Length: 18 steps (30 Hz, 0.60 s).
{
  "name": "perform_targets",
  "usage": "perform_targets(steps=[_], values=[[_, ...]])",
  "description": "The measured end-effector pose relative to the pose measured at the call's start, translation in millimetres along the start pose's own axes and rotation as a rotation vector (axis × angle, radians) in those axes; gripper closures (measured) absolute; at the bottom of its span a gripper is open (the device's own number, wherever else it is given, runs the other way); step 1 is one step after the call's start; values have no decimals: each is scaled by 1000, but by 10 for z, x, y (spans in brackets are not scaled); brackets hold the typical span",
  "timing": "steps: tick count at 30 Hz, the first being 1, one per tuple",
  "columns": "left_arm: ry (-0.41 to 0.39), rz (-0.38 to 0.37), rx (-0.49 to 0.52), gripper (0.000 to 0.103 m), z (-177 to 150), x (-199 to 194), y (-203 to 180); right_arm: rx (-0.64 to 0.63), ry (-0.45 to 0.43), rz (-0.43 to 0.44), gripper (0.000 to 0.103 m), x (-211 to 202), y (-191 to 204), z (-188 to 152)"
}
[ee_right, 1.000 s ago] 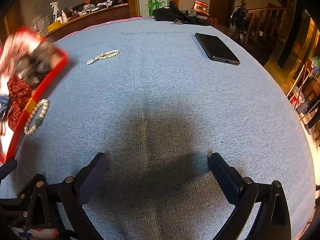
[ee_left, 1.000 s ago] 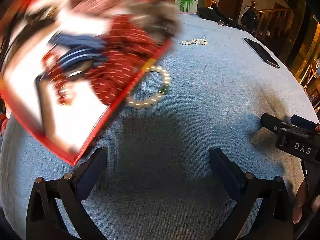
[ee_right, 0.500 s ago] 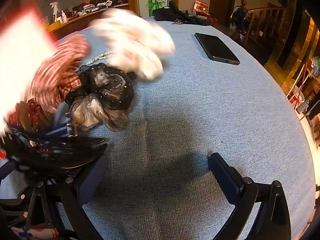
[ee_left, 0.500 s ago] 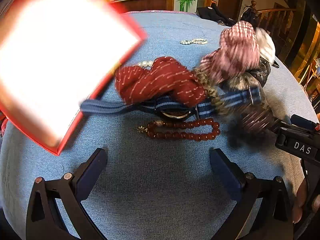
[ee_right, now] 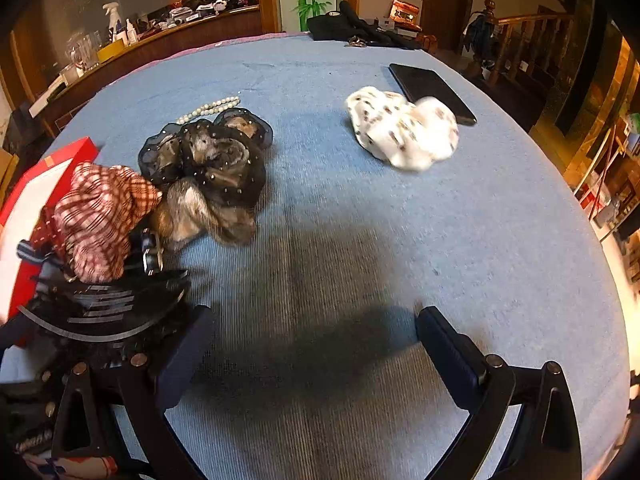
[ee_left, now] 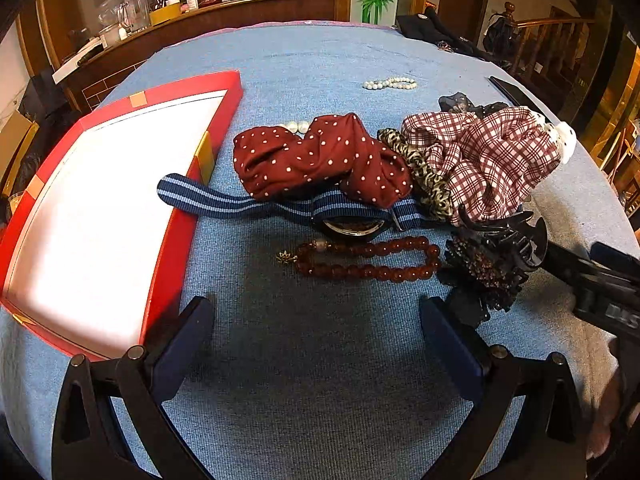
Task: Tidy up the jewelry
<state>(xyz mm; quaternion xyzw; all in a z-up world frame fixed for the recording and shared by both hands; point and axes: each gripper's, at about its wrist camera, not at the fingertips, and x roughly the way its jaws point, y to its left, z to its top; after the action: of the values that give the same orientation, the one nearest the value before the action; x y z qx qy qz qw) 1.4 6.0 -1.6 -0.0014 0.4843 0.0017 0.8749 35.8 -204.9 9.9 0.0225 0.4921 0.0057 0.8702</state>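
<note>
Left gripper (ee_left: 316, 320) and right gripper (ee_right: 312, 328) hover low over blue cloth-covered table (ee_right: 360, 240), both wide, empty; flat red-rimmed white tray (ee_left: 172, 248) lies left.

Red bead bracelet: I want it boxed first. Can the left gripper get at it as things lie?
Probably yes. The bracelet lies flat on bare cloth ahead of the open left gripper, nothing between. Only the watch crowds its far side.

The light is warm and a bit dim. It comes from above, so a big dark shadow lies on the blue worktop (ee_left: 304, 52) in both views. The white inside of the red box (ee_left: 176, 232) glares so bright that nothing shows there. The white scrunchie (ee_right: 402, 132) looks blurry. The edges bend round and the corners go black.
</note>
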Motion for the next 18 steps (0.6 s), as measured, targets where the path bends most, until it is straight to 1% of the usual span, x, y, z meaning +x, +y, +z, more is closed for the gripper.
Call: perform_targets(steps=[2,4,7,13,16,18], values=[[0,0,0,0,-1,1,1,33,-24,18,0,-116,-87,-58],[0,0,0,0,0,-2,-7,58,-68,10,0,-258,-169,-139],[0,1,0,0,0,-2,-8,76,-158,29,0,-518,-193,-260],[0,1,0,0,-2,-2,-10,8,-301,61,0,-1017,15,-493],[0,11,-5,0,0,-1,-40,-1,-340,96,0,-1178,46,-585],[4,22,11,0,-41,-51,-38,-4,-348,100,0,-1228,58,-616]])
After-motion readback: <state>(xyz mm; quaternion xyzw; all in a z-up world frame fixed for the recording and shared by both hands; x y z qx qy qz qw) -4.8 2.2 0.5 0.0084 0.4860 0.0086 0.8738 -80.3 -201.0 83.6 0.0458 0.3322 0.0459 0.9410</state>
